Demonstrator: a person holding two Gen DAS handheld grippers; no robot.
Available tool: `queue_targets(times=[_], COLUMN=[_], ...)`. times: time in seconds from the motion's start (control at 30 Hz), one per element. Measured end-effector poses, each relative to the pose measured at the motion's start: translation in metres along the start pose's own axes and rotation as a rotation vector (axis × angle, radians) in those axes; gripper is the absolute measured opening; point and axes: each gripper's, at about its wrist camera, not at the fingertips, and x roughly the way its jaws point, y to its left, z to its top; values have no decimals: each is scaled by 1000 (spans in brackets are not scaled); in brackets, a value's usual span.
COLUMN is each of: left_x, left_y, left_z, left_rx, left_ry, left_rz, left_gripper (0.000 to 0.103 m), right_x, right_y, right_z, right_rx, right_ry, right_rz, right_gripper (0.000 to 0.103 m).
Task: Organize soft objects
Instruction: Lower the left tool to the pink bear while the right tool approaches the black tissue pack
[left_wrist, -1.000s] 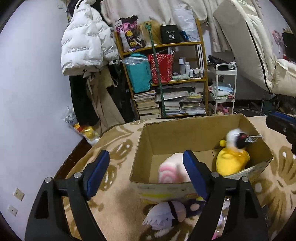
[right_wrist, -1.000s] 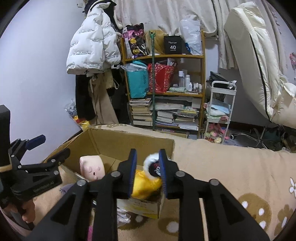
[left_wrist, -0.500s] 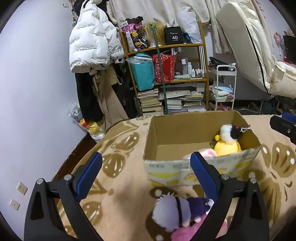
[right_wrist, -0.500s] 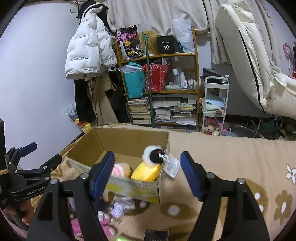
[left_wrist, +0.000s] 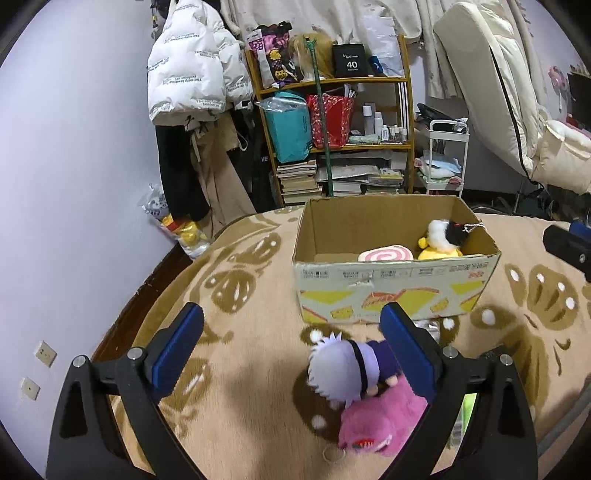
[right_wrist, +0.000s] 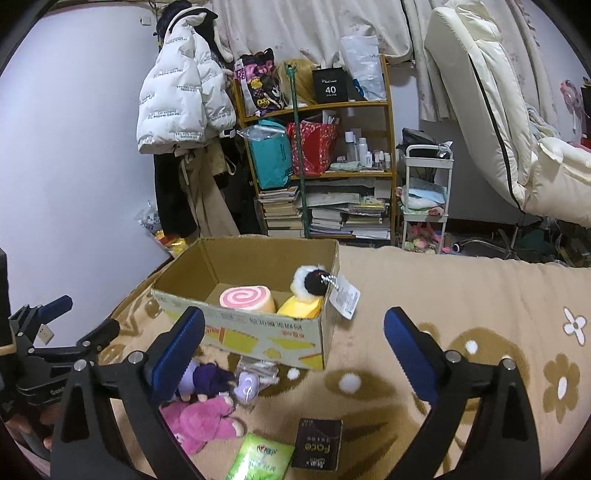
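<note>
A cardboard box (left_wrist: 399, 291) (right_wrist: 266, 338) stands on the beige patterned blanket. Inside lie a pink swirl roll plush (left_wrist: 386, 254) (right_wrist: 245, 300) and a yellow plush with a black-and-white head (left_wrist: 443, 240) (right_wrist: 308, 291). In front of the box lie a white-haired doll in purple (left_wrist: 347, 369) (right_wrist: 207, 376) and a pink plush (left_wrist: 380, 417) (right_wrist: 201, 421). My left gripper (left_wrist: 291, 350) is open and empty, above the blanket just left of the doll. My right gripper (right_wrist: 293, 350) is open and empty, facing the box front.
A small lilac toy (right_wrist: 247, 386), a green packet (right_wrist: 260, 458) and a dark packet (right_wrist: 317, 448) lie on the blanket in front of the box. A cluttered shelf (left_wrist: 332, 140) and hanging coats (left_wrist: 188, 85) stand behind.
My right gripper has opened, let the yellow plush go in the box and drawn back. My left gripper has pulled back from the box and now looks down on the doll.
</note>
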Motion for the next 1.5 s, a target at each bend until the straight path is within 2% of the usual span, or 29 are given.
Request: queue_targets(times=[0.33,0.67,1.07,1.23,1.5], left_x=[-16,-4,23,33,47], left_y=[11,7,-20,-34,-58], left_z=[-11,-17,-31,-38,-49], left_rx=[-31,-24,46,72,143], left_ry=[40,78,163,213,275], left_rz=[-5,-19,-95,-142,-172], left_gripper=[96,96,96,96,96], right_x=[-13,-10,24,36,57], right_y=[-2,-3,-12,-23,-36], right_z=[-18,-30,-44,-50,-60], right_rx=[35,46,71,123,202], right_ry=[58,99,254,312,404], right_rz=[-4,-22,-56,-71,-60], right_gripper=[103,103,103,103,103])
